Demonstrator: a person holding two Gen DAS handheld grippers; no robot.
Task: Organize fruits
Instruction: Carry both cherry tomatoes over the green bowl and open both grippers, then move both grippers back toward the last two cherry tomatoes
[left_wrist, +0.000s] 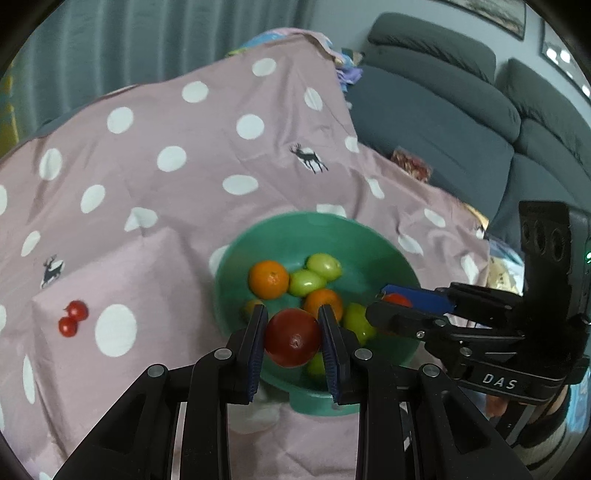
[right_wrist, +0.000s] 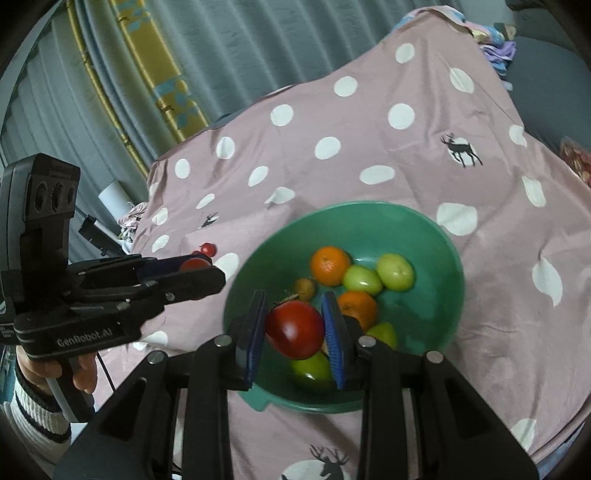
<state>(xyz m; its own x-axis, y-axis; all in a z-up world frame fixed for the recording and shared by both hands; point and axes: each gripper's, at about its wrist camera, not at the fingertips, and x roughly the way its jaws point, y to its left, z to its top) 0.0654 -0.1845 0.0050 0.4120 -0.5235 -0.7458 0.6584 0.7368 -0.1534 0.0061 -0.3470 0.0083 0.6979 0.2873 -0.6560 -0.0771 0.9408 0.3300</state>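
A green bowl (left_wrist: 255, 243) (right_wrist: 439, 236) stands on the pink dotted cloth and holds oranges (left_wrist: 268, 278) (right_wrist: 330, 265) and green fruits (left_wrist: 323, 266) (right_wrist: 394, 271). My left gripper (left_wrist: 293, 334) is shut on a dark red tomato (left_wrist: 293, 336) above the bowl's near side. My right gripper (right_wrist: 295, 326) is shut on another red tomato (right_wrist: 295, 328) over the bowl. Each gripper shows in the other's view, the right one (left_wrist: 391, 306) and the left one (right_wrist: 195, 271), each with red fruit between its fingers. Two small red tomatoes (left_wrist: 72, 318) (right_wrist: 207, 249) lie on the cloth left of the bowl.
The cloth (left_wrist: 166, 166) covers a raised box shape at the left. A grey sofa (left_wrist: 461, 110) stands to the right, grey curtains (right_wrist: 221, 44) behind. The cloth drops off at its far and left edges.
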